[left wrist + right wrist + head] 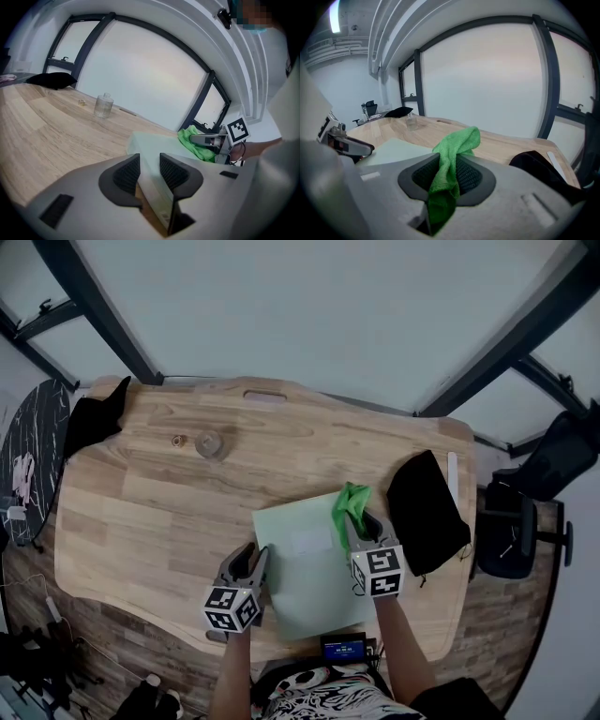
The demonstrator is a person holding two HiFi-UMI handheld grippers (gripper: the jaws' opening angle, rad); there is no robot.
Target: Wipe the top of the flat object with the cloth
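A pale green flat board [305,563] lies on the wooden table [150,512], near its front edge. My left gripper [256,562] is at the board's left edge. In the left gripper view the board's edge [154,187] runs between the jaws of my left gripper [150,169], which stand open around it. My right gripper [367,527] is shut on a green cloth [350,506] over the board's right side. The cloth [452,150] hangs out between that gripper's pads, above the right gripper [447,177]. From the left gripper view the cloth [193,140] and the board [150,140] lie ahead.
A small glass bottle [209,444] and a little ring [178,441] stand at the table's back left. A black pouch [427,507] lies right of the board, a white strip [453,476] beyond it. Black fabric [94,418] covers the back left corner. A small device [344,648] sits at the front edge.
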